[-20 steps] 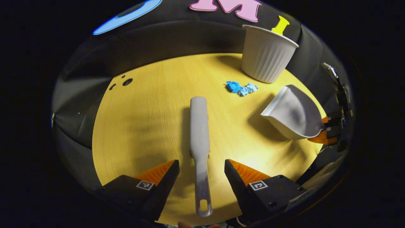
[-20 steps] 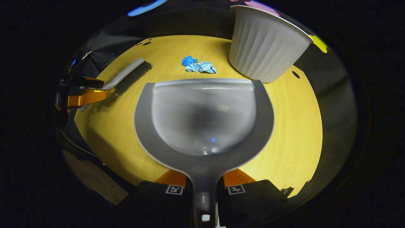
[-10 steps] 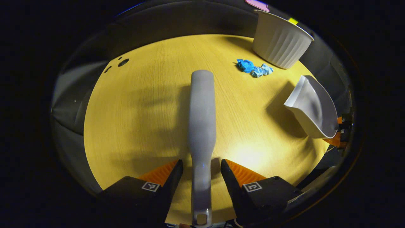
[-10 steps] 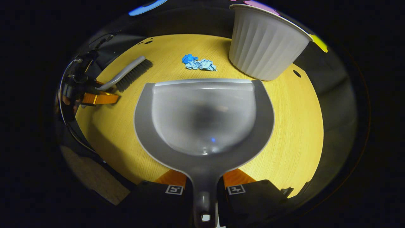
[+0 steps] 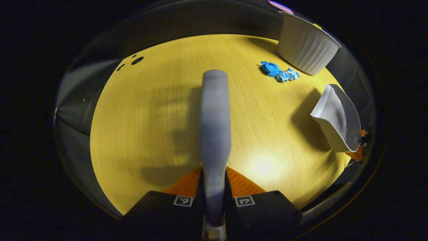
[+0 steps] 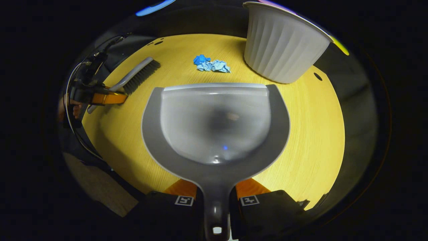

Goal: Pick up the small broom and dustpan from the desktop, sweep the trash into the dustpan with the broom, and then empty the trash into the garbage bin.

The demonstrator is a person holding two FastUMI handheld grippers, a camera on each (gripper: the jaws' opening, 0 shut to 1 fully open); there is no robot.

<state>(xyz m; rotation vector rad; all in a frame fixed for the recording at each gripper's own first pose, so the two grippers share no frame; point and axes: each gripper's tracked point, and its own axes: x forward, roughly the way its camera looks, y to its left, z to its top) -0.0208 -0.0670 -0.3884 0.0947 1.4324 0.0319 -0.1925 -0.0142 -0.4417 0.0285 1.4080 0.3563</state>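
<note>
The grey plastic broom (image 5: pixel 215 127) is pinched at its handle by the left hand-held gripper (image 5: pixel 214 182). The grey plastic dustpan (image 6: pixel 214 127) is clamped likewise by the right hand-held gripper (image 6: pixel 215 192). Both are judged light, stiff, slippery.

The left claw (image 5: pixel 214 182), whose fingers stood wide apart on either side of the broom (image 5: pixel 215 127) handle a second ago, has closed onto it; the broom now sits clamped between them, its head reaching ahead.
</note>
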